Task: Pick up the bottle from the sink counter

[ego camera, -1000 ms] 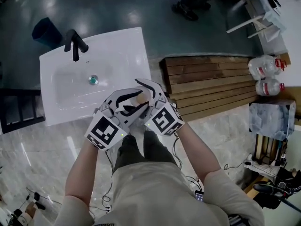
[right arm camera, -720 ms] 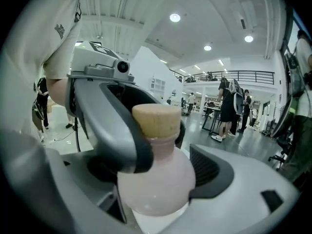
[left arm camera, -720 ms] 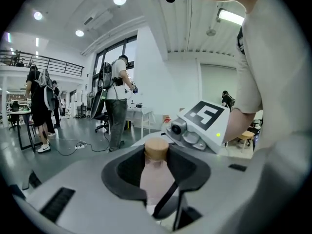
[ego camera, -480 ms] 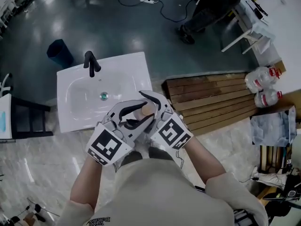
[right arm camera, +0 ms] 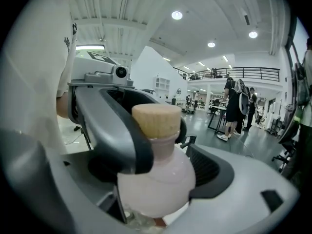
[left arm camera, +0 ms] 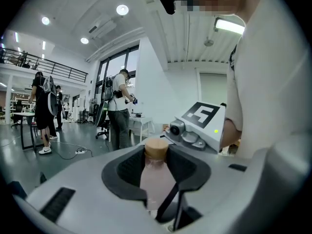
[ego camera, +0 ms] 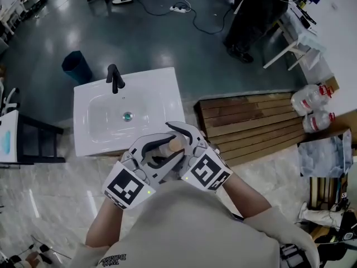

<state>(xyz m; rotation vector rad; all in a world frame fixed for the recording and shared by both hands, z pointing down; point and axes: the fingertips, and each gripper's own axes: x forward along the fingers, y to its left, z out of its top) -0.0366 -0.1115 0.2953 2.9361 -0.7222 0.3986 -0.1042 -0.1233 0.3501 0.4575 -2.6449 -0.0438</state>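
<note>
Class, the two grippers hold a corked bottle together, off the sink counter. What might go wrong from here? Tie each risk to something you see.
1. The bottle is round and smooth, shared by the left gripper and right gripper; if the hands drift apart it may slip out.
2. It seems past the sink front edge, so a drop would likely hit the hard floor.
</note>
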